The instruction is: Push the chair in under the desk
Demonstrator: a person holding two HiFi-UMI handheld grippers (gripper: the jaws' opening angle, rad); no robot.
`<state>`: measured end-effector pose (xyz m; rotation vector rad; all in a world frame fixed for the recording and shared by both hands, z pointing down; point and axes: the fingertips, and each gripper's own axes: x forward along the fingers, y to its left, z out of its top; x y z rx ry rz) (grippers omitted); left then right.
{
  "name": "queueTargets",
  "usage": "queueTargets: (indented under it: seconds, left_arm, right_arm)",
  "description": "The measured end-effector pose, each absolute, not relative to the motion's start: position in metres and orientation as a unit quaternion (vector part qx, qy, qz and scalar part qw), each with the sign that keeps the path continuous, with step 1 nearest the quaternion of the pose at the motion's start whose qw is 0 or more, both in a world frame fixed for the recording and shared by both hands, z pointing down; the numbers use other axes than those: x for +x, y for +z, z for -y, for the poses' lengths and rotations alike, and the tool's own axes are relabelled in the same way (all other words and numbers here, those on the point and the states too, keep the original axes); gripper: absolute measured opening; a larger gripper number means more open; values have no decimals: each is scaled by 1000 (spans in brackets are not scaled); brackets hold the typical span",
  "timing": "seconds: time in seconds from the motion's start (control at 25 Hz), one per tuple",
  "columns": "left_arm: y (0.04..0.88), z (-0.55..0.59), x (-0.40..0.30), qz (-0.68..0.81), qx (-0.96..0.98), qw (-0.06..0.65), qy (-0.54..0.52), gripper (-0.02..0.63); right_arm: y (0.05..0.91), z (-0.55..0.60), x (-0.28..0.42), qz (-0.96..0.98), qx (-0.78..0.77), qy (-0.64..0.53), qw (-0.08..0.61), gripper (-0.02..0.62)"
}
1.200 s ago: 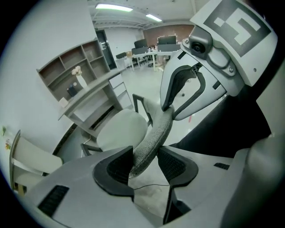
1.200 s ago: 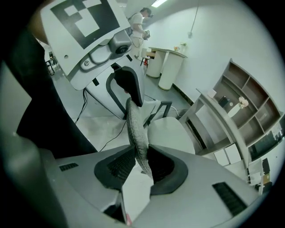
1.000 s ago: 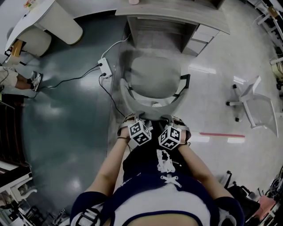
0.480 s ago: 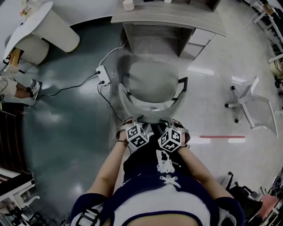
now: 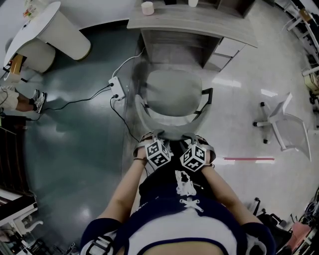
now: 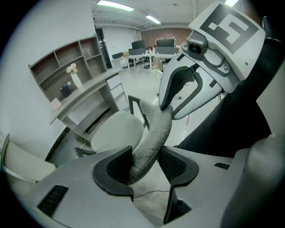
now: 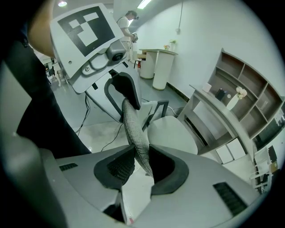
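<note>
A grey office chair, seat (image 5: 173,92) facing the desk (image 5: 199,22), stands just in front of the desk's knee space. Its curved fabric backrest (image 5: 149,122) is nearest me. My left gripper (image 5: 154,135) is shut on the backrest's top edge (image 6: 156,131), which runs between its pads (image 6: 144,162). My right gripper (image 5: 192,137) grips the same edge (image 7: 133,133) a little to the right, jaws (image 7: 141,167) shut on it. Each gripper view shows the other gripper on the rim. The seat's front reaches the desk's edge.
A white power strip (image 5: 117,77) with black cables lies on the floor left of the chair. A drawer unit (image 5: 224,50) stands under the desk's right side. A white chair (image 5: 284,122) stands at right, a round white table (image 5: 55,25) at far left. A cup (image 5: 147,8) sits on the desk.
The chair and both grippers have edged slightly toward the desk, and more of the desk top shows. Both grips on the backrest look the same.
</note>
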<state>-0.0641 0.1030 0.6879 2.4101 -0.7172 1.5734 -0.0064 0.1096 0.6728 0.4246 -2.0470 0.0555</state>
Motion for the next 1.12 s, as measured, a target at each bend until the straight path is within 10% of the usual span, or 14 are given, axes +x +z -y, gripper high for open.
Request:
queueTargets:
  seconds: [1.12]
  left_arm:
    - [666,23,-79,255,821,77,505,218]
  right_arm:
    - [646,11,-18,866,211,47,452,87]
